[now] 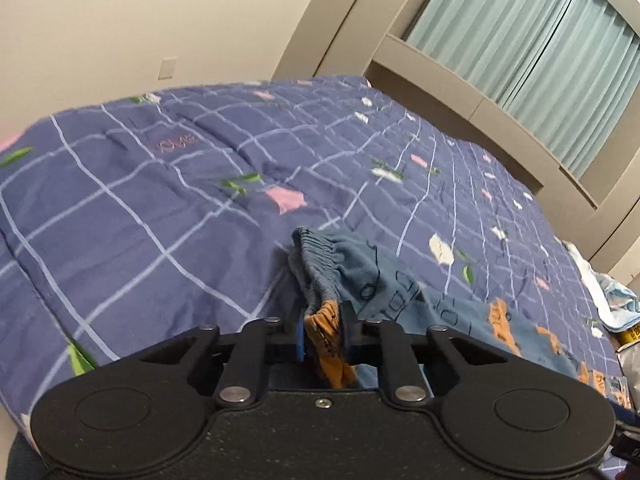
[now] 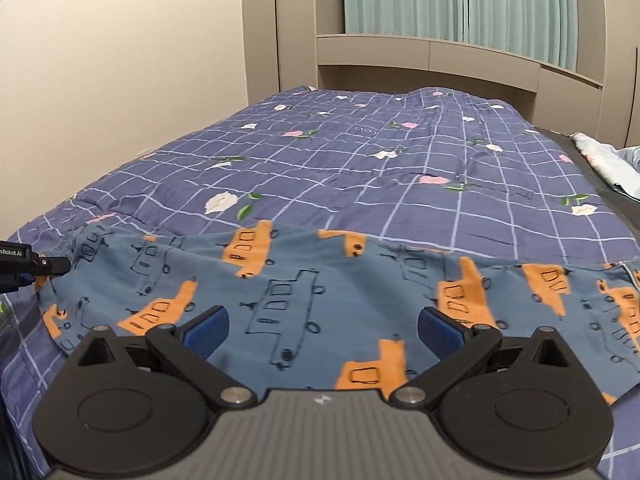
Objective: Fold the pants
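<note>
left wrist view: left gripper (image 1: 323, 330) at bottom centre, fingers pinched nearly together on the elastic waistband of the pants (image 1: 400, 292) — a bunch of blue and orange cloth sits clamped between the pads. rest of the garment trails toward the lower right of the frame over the bed (image 1: 160, 208), which has a purple grid quilt with small flowers.

right wrist view: at the left edge the left gripper (image 2: 60, 266) shows holding the waistband corner. pants (image 2: 280, 292) lie spread across the lower half of the frame, blue with orange truck prints. right gripper (image 2: 323, 332) at bottom centre — fingers wide apart, nothing between them, cloth just beyond. bed (image 2: 360, 168) fills the middle; curtain (image 2: 480, 4) at upper right.
</note>
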Motion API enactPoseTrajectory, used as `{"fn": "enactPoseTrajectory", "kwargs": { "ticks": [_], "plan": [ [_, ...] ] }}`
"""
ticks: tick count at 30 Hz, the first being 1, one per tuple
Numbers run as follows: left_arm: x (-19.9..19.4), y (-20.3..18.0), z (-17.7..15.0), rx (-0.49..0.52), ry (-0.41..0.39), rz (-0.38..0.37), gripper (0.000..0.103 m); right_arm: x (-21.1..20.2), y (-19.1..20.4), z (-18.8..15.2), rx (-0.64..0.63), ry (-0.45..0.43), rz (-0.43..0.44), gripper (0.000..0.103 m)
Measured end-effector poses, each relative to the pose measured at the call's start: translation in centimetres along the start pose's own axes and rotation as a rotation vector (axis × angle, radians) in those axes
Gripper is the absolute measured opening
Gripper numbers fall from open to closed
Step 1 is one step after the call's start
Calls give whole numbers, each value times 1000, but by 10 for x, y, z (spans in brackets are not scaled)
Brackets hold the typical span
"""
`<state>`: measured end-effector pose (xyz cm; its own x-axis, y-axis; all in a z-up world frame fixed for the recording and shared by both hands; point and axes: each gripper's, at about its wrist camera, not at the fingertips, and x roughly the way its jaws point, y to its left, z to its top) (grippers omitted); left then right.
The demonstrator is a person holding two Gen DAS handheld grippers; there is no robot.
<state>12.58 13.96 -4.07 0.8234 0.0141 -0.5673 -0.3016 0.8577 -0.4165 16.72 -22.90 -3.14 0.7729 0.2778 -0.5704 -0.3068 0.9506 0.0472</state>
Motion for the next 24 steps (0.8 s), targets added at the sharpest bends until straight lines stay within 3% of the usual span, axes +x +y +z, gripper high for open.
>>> {"fn": "enactPoseTrajectory", "kwargs": {
  "ticks": [7, 15, 18, 19, 20, 22, 24],
  "plan": [
    [-53, -24, 9, 147, -143, -9, 14, -2, 1, -6, 20, 3, 14, 103],
    [-26, -10, -13, 205, -31, 65, 16, 8, 1, -19, 12, 53, 19, 103],
    [-26, -9, -13, 226, -18, 81, 27, 9, 0, -22, 9, 53, 23, 103],
    [-27, -10, -11, 233, -29, 97, 40, 8, -2, -23, 8, 49, 24, 103],
    [-30, -11, -10, 243, -46, 120, 59, 7, -2, -23, 8, 46, 24, 103],
    [-34, -17, -5, 258, -97, 167, 80, 6, -5, -24, 13, 40, 23, 103],
    [-36, -31, -1, 305, -144, 156, 83, 5, -9, -24, 18, 32, 21, 103]
  ]
}}
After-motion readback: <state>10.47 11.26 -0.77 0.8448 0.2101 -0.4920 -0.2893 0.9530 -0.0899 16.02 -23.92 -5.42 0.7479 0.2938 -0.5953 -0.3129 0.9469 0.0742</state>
